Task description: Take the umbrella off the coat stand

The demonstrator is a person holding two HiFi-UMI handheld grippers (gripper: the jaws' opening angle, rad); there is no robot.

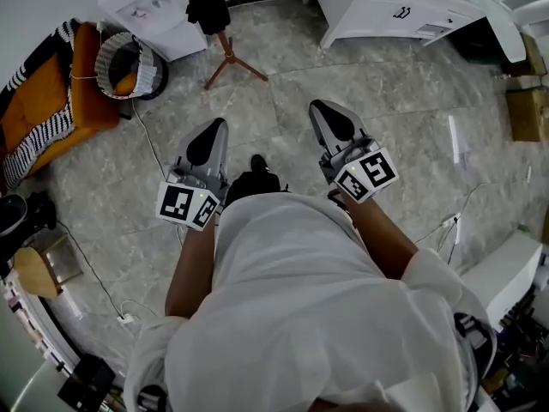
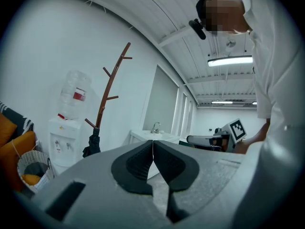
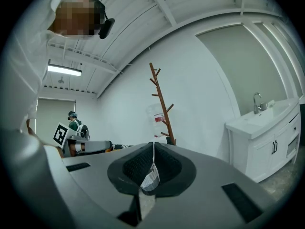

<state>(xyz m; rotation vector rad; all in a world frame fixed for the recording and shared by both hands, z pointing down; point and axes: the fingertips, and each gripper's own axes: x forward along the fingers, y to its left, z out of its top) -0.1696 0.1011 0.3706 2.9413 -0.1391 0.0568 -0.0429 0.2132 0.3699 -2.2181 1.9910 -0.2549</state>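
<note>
Trouble could come from the left gripper [image 2: 152, 143] and right gripper [image 3: 153, 146], both pressed together and empty: unopened, they would nudge the umbrella [image 1: 208, 7] and tip the coat stand [image 1: 228, 56]

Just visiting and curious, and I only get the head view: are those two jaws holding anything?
Observer: No. Their own views show the left gripper and right gripper with jaws shut, empty.
Operator: How does the umbrella hang?
Observer: In the left gripper view the umbrella hangs folded from a low branch of the stand.
Operator: Anyone else around?
Observer: Yes, the right gripper view shows another person far off.
</note>
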